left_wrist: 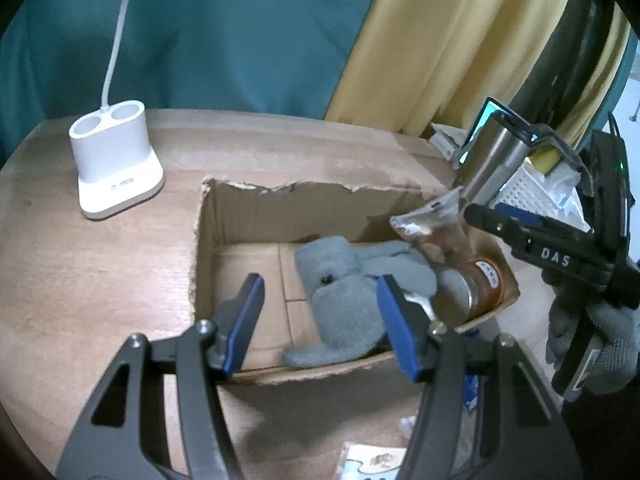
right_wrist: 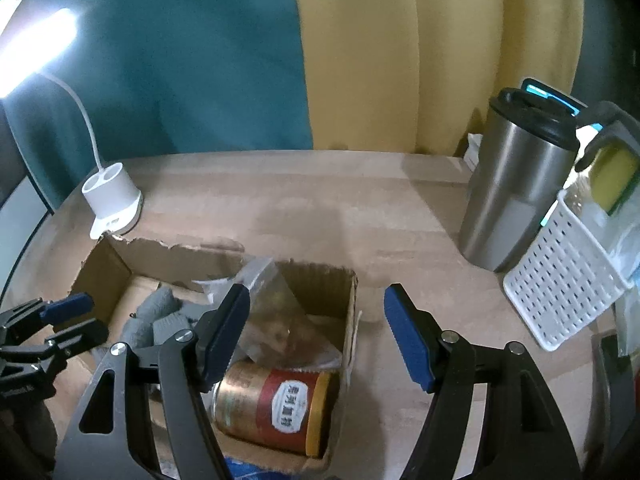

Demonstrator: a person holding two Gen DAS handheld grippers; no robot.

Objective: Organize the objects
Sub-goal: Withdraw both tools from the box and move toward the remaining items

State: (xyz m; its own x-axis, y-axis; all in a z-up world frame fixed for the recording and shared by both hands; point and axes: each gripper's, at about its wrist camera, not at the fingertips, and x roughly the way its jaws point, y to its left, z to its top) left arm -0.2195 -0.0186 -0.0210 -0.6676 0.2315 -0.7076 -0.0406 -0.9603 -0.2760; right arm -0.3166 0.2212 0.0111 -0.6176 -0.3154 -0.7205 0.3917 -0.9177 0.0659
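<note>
A white lamp base [left_wrist: 116, 160] is standing at the left of the wooden table [left_wrist: 80, 280]. The left gripper [left_wrist: 320, 320] is hovering released over the torn cardboard box [left_wrist: 248, 208], where a grey plush toy [left_wrist: 340, 280], what looks like a clear snack bag [right_wrist: 280, 312] and a gold tin [right_wrist: 272, 408] are lying. The right gripper [right_wrist: 316, 332] is hanging empty, jaws apart, over the box's right edge. A steel tumbler [right_wrist: 516, 192] is standing beside a white basket [right_wrist: 560, 280].

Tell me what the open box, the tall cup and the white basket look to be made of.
Box: brown corrugated cardboard, matte, with ragged torn edges and visible fluting. Tall cup: brushed metal, likely stainless steel, with a soft grey sheen, and a black lid that looks plastic. Basket: white plastic by the look of it, smooth, with moulded rows of small slots.
</note>
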